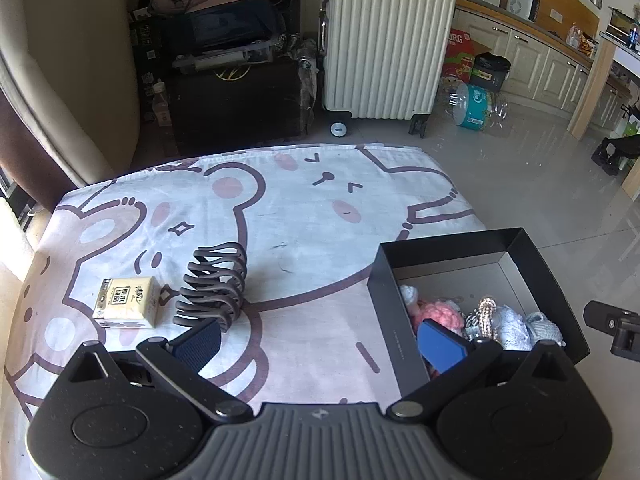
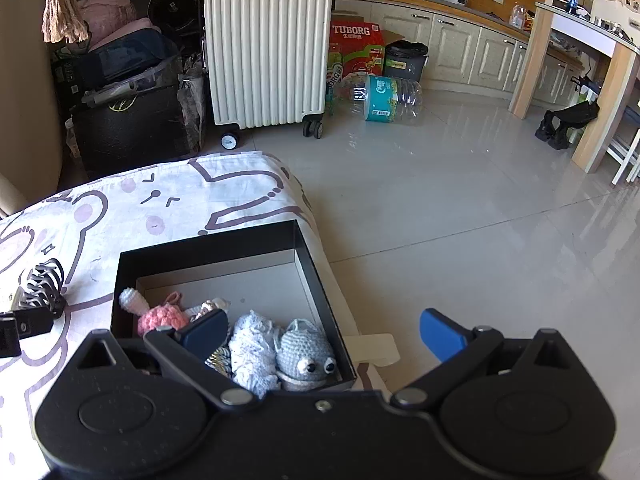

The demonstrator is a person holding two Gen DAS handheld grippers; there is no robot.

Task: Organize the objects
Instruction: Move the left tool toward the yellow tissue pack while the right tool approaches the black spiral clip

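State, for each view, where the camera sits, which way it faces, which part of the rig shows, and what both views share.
Left wrist: on the left gripper, open, facing forward over the bed at the hair clip and tissue pack; the right gripper's tip shows at the right edge.
Right wrist: on the right gripper, open, above the box and floor; the left gripper's tip shows at the left edge.
Shared: box, clip, suitcase.

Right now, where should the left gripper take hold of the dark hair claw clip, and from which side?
Probably grip the hair claw clip across its solid end nearest the open left gripper, coming from above on the near side. The curved teeth at the far end have gaps, so fingers could slip through them.
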